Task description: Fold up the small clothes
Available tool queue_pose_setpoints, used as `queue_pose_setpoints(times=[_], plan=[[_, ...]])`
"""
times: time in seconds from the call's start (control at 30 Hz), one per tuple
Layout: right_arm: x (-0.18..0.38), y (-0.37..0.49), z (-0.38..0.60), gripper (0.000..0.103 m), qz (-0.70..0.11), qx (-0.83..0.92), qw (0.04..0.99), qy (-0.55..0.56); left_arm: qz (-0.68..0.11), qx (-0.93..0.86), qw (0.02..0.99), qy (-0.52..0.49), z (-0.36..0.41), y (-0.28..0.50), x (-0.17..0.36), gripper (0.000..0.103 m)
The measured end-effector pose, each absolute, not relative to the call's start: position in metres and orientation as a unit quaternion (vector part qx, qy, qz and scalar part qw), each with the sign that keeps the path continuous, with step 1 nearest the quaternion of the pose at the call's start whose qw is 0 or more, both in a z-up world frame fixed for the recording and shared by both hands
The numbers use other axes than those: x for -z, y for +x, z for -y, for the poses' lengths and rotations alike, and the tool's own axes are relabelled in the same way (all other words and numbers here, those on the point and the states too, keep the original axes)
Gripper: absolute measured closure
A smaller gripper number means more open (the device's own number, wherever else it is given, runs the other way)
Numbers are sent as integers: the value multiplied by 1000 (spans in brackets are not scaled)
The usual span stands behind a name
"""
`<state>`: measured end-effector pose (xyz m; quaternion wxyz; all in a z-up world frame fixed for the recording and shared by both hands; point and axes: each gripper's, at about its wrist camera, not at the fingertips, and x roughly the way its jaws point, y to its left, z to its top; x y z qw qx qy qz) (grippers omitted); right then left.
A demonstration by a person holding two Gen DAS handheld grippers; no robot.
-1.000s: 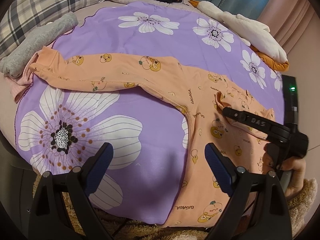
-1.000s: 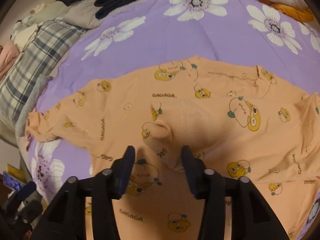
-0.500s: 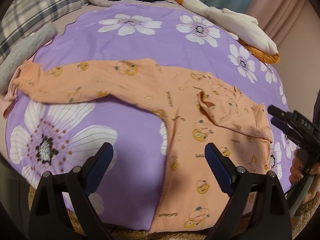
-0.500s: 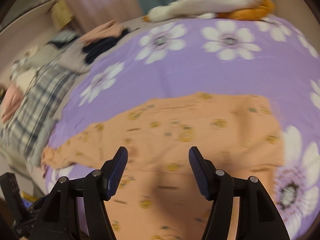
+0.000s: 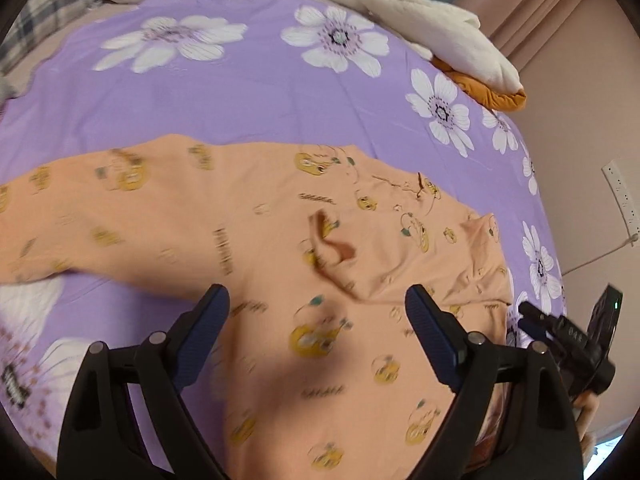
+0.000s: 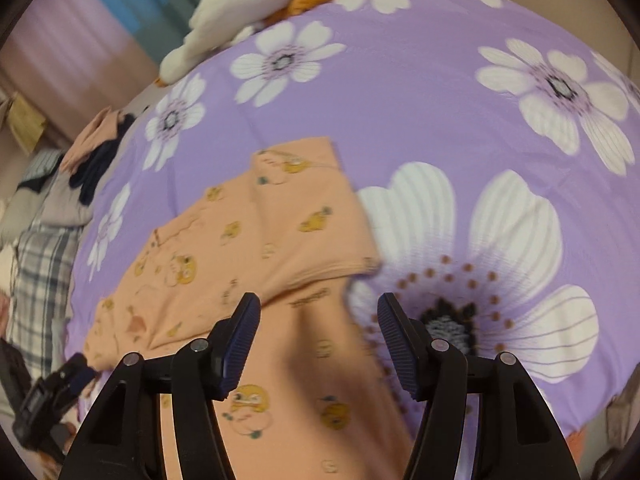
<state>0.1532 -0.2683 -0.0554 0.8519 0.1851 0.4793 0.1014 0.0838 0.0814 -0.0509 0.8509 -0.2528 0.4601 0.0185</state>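
An orange baby romper [image 5: 248, 232] with yellow cartoon prints lies spread on the purple flowered bedspread [image 5: 240, 80]. One sleeve is folded across the chest [image 5: 400, 256], with its cuff curled up [image 5: 332, 240]. My left gripper [image 5: 316, 312] is open and empty, hovering above the romper's middle. My right gripper [image 6: 318, 320] is open and empty above the romper's right edge [image 6: 280, 240]; it also shows at the lower right in the left wrist view [image 5: 532, 316].
A white and orange plush toy [image 5: 440, 28] lies at the far edge of the bed. Dark and pink clothes [image 6: 96, 156] and a plaid pillow [image 6: 36, 264] lie at the far left. A wall with a socket strip [image 5: 620, 196] stands at the right.
My right gripper let go of the folded sleeve and pulled back to the romper's right side. My left gripper moved right, over the romper's body. Both views are blurred by motion.
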Motion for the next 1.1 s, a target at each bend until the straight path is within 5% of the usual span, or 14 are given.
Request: queue_pose_setpoints(times=[0.3, 0.43, 0.57, 0.63, 1.1], plan=[[70, 158, 294, 49, -487, -88, 843, 210, -506, -3, 817, -278, -76, 129, 90, 31], [75, 160, 294, 49, -491, -92, 839, 215, -501, 25, 814, -291, -69, 140, 91, 58], [80, 161, 291, 49, -495, -99, 836, 215, -508, 18, 810, -293, -61, 149, 97, 70], [82, 162, 289, 49, -498, -100, 835, 213, -506, -5, 818, -273, -58, 150, 94, 89], [81, 161, 284, 49, -501, -89, 838, 194, -437, 20, 861, -261, -43, 141, 37, 96]])
